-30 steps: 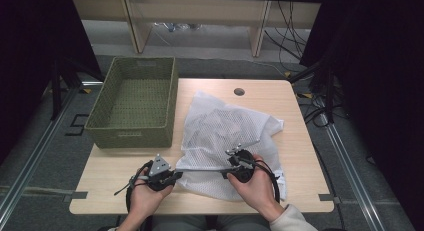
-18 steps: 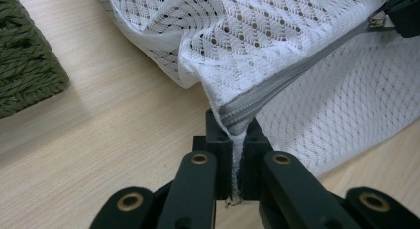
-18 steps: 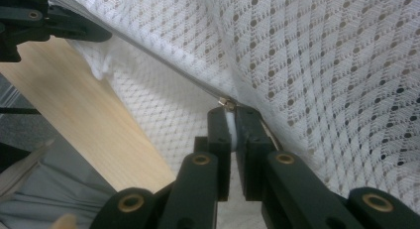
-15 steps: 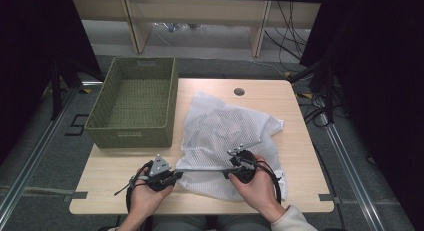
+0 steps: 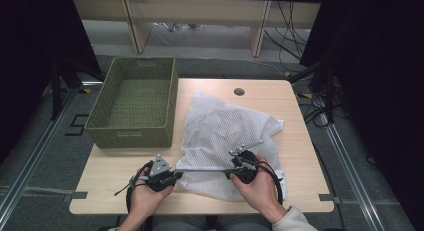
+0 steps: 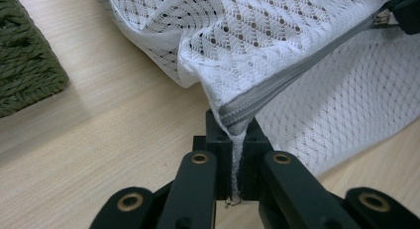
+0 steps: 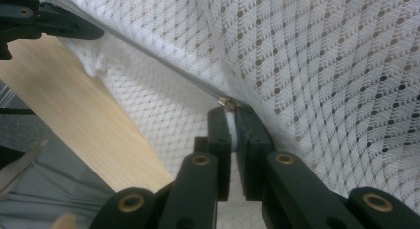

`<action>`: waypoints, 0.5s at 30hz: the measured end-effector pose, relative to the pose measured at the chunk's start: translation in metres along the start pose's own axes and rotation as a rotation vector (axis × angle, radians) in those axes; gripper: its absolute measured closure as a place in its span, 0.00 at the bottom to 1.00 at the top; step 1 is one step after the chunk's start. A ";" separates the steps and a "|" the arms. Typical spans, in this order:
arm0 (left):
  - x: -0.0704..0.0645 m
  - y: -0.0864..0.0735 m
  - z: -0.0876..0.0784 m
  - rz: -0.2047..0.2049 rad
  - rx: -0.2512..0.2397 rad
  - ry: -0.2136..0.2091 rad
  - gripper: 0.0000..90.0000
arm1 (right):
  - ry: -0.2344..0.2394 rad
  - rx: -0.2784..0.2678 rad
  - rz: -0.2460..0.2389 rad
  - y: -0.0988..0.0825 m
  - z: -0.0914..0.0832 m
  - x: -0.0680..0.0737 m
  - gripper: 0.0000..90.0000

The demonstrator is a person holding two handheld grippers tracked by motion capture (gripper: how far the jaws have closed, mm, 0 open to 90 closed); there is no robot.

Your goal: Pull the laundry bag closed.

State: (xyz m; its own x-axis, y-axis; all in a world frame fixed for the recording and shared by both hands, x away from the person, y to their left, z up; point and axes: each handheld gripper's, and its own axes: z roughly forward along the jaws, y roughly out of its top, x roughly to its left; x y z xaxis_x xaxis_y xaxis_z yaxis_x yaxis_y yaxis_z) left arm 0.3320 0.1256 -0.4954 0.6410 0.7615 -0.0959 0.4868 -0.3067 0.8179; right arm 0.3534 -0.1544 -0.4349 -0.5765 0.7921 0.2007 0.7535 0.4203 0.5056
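Observation:
A white mesh laundry bag (image 5: 225,133) lies spread on the wooden table (image 5: 280,96). Its grey zipper (image 5: 202,169) runs taut along the near edge between my two grippers. My left gripper (image 5: 176,175) is shut on the bag's corner at the zipper's end (image 6: 236,122), as the left gripper view shows close up (image 6: 235,127). My right gripper (image 5: 229,173) is shut on the zipper pull, a white tab (image 7: 230,126) pinched between its jaws in the right gripper view (image 7: 232,117), with the metal slider (image 7: 227,103) just beyond the tips.
A green woven basket (image 5: 132,98) stands at the table's left, partly over the edge, a short way behind my left hand. A round cable hole (image 5: 239,91) sits at the back of the table. Bare wood shows right of the bag.

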 end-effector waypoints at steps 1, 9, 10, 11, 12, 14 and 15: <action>0.001 0.000 0.000 0.007 0.001 0.003 0.96 | 0.001 0.001 0.011 0.000 0.000 0.000 0.97; -0.001 0.000 0.000 -0.021 -0.010 -0.005 0.96 | -0.010 -0.001 0.023 -0.003 -0.002 -0.001 0.97; 0.000 0.000 0.000 -0.004 0.000 0.004 0.96 | -0.008 0.000 0.022 -0.003 -0.003 -0.001 0.97; 0.000 0.000 0.000 0.001 -0.001 0.002 0.96 | -0.015 -0.003 0.008 -0.004 -0.003 -0.003 0.97; -0.001 -0.001 0.000 -0.016 -0.003 -0.003 0.96 | -0.011 -0.003 0.003 -0.004 -0.003 -0.003 0.97; -0.001 -0.001 0.000 -0.015 -0.002 -0.002 0.96 | -0.013 -0.002 0.014 -0.004 -0.003 -0.003 0.97; 0.000 -0.001 0.000 -0.012 -0.003 0.001 0.96 | -0.019 -0.008 0.002 -0.005 -0.003 -0.004 0.97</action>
State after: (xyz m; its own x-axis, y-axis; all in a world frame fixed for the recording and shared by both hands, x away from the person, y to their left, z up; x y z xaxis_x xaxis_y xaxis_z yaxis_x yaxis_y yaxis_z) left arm 0.3315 0.1253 -0.4958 0.6349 0.7654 -0.1051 0.4927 -0.2963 0.8182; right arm 0.3512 -0.1607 -0.4353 -0.5690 0.8011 0.1856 0.7520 0.4156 0.5117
